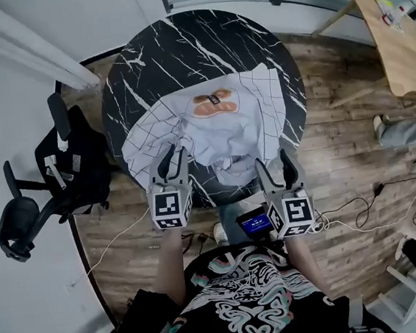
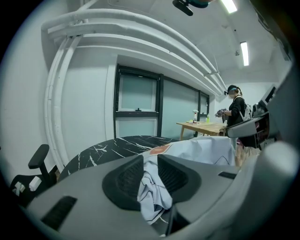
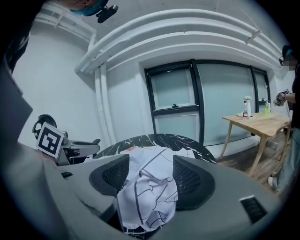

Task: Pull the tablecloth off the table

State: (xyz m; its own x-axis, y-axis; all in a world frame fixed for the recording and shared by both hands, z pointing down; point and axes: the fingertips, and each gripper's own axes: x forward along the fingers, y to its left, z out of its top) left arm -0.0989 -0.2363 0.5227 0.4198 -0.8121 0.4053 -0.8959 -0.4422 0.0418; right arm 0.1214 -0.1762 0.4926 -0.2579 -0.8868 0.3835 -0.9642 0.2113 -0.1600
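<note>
Marble table's [image 1: 202, 44] tablecloth [image 1: 254, 113] runs lengthwise into left gripper's [image 1: 175, 155] and right gripper's [image 1: 274, 159] parted jaws.

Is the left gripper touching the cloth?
Touching. The left gripper view shows the cloth bunched between the tongs of the left gripper, and it lies against both of them.
</note>
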